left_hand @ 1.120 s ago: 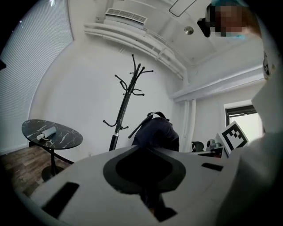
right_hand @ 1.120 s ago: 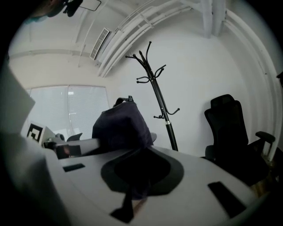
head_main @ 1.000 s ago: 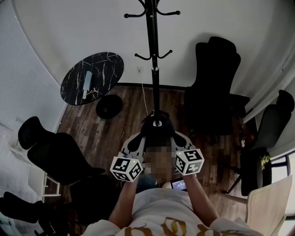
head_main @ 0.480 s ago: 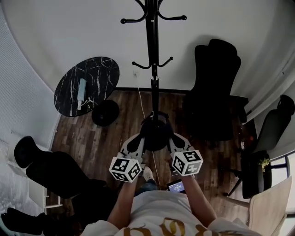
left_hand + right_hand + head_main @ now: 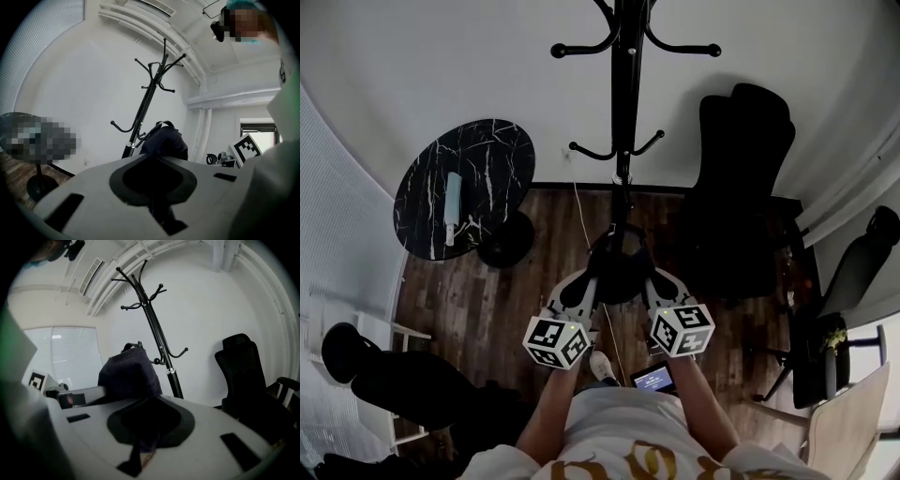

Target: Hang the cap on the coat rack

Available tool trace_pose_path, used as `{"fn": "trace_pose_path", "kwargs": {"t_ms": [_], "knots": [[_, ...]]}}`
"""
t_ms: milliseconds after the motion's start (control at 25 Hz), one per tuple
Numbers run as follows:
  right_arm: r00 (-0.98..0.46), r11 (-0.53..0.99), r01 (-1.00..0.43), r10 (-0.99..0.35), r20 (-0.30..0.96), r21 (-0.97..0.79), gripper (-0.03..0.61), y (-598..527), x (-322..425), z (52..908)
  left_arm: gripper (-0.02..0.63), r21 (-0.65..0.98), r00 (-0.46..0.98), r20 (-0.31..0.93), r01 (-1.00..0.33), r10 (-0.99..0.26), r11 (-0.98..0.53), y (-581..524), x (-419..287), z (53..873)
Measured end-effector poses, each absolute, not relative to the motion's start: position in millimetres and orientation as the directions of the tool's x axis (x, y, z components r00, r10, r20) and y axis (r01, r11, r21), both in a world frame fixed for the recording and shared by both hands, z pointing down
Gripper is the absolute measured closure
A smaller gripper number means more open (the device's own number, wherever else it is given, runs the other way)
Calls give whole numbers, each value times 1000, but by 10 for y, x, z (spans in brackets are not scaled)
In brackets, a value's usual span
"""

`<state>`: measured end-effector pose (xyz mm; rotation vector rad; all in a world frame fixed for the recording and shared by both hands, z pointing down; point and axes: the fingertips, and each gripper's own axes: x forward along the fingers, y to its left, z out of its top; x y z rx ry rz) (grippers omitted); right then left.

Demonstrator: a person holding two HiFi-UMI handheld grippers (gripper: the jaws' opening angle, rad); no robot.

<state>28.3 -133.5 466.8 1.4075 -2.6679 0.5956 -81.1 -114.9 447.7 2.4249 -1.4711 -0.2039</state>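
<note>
Wood floor [image 5: 511, 295] below; at centre, cap [image 5: 620, 265] is clamped by left gripper [image 5: 589, 284] and right gripper [image 5: 652, 282] for carrying; raising onto rack [image 5: 624, 112] is needed.

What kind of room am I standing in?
Likely an office or lounge corner: black high-backed office chairs, a round black marble-patterned side table and a tall black metal coat rack stand on dark wood-plank flooring.
</note>
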Motion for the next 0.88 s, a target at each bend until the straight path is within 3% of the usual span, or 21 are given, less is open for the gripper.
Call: {"fn": "trace_pose_path", "kwargs": {"t_ms": [560, 880], "knots": [[-530, 451, -840, -802, 276, -301, 557, -1843, 224, 4766, 584, 355, 526, 23, -799, -850, -485, -1741, -883, 4586], [-541, 465, -834, -798, 266, -298, 557, -2089, 213, 4834, 584, 272, 529, 10, -818, -848, -507, -1954, -845, 4599]]}}
